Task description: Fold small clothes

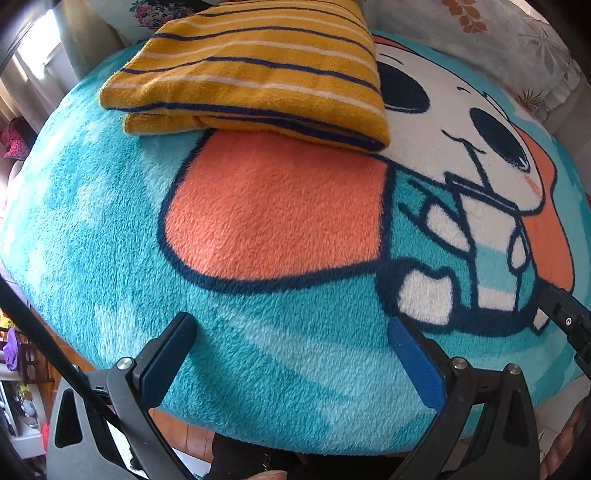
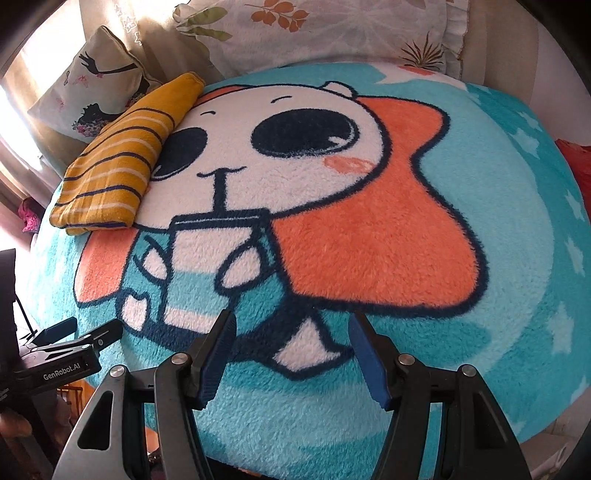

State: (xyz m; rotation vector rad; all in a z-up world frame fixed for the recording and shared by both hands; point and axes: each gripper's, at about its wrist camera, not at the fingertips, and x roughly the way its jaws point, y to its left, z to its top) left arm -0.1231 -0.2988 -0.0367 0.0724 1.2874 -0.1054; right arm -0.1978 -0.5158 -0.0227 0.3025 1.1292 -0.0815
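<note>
My right gripper (image 2: 291, 354) is nearest in its own view: both blue-padded fingers (image 2: 218, 360) stand wide apart with nothing between them, poised above the teal nap of the blanket (image 2: 498, 258). My left gripper (image 1: 295, 358) reads the same in its view: fingers (image 1: 415, 363) spread wide, empty, above the blanket's near edge. In the right wrist view the left gripper also appears at the lower left, and its black body carries white lettering that reads "GenRobot.AI" (image 2: 61, 372).

The blanket is a fleece cover printed with a cartoon character: white face, large dark eyes, orange ear-like shapes, dark outlines, pale stars on teal at the right side.

Beyond the orange patch lies the task item, a folded garment (image 1: 251, 77). Description:
- Colour: mustard yellow with thin navy and white stripes.
- Fabric: soft, slightly fuzzy knit.
- State: folded into a compact rectangular stack; the layered edges face my left gripper.
- Position: resting on the blanket at its far left in the right wrist view, overlapping one printed eye of the character; well apart from both sets of fingers.

Behind the garment are a cushion with a dark bird print (image 2: 92, 81) and a pillow with a leaf print (image 2: 314, 26). No readable writing shows on the garment or the bedding.
</note>
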